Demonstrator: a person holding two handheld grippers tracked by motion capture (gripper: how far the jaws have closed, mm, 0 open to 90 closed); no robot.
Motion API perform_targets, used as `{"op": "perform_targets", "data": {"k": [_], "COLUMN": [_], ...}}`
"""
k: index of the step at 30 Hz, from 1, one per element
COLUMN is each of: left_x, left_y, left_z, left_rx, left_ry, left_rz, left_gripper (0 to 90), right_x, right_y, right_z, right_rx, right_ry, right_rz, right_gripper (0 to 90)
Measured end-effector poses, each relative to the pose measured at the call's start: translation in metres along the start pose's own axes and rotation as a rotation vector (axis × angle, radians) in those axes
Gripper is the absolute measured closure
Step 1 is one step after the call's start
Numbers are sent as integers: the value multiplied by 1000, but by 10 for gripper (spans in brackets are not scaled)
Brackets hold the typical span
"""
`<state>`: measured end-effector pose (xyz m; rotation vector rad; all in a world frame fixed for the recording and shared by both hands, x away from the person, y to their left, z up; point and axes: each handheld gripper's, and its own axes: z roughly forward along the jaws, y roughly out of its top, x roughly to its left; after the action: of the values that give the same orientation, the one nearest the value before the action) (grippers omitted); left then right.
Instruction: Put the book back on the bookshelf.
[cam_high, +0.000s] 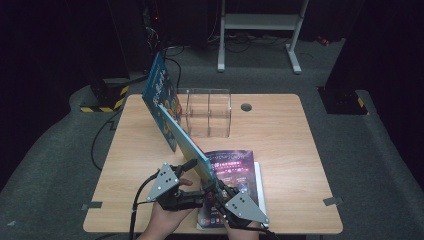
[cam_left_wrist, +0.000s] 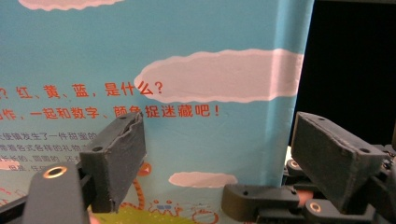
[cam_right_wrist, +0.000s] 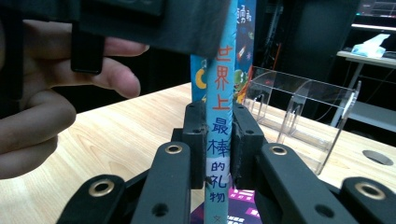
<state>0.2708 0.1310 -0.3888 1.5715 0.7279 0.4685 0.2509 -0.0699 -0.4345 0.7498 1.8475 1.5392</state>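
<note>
My right gripper (cam_right_wrist: 218, 122) is shut on the spine of a light blue picture book (cam_right_wrist: 225, 70), which stands on edge. In the high view this book (cam_high: 184, 136) slants from the grippers toward a clear acrylic holder (cam_high: 207, 112). My left gripper (cam_left_wrist: 219, 133) is open, its fingers (cam_left_wrist: 116, 151) wide apart in front of the book's cover (cam_left_wrist: 210, 70), not pressing on it. In the high view the left gripper (cam_high: 194, 199) sits just left of the book and the right gripper (cam_high: 216, 194) at its near end.
A darker blue book (cam_high: 159, 90) leans at the holder's left side. A purple book (cam_high: 240, 170) lies flat on the wooden table (cam_high: 290, 150) under the held one, on a white book (cam_high: 260, 187). A round hole (cam_high: 246, 107) is near the table's far edge.
</note>
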Motion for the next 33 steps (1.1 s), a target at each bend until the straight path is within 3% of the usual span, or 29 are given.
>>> {"op": "perform_targets", "data": {"k": [5,15,33], "left_x": [-2,-5,-1], "left_y": [1,4,3], "left_z": [-1,-5,-14], "left_rx": [-1,-2,21], "left_ry": [24,113,172], "left_rz": [7,15,28], "left_gripper": [159,145,147], "right_x": [4,17,33], "right_y": [-1,-4,-5], "right_z": [1,4,14], "right_rx": [0,1,24], "right_ry": [5,23,72], "right_rz": [-7,-39,-59], "right_gripper": [781,739,676]}}
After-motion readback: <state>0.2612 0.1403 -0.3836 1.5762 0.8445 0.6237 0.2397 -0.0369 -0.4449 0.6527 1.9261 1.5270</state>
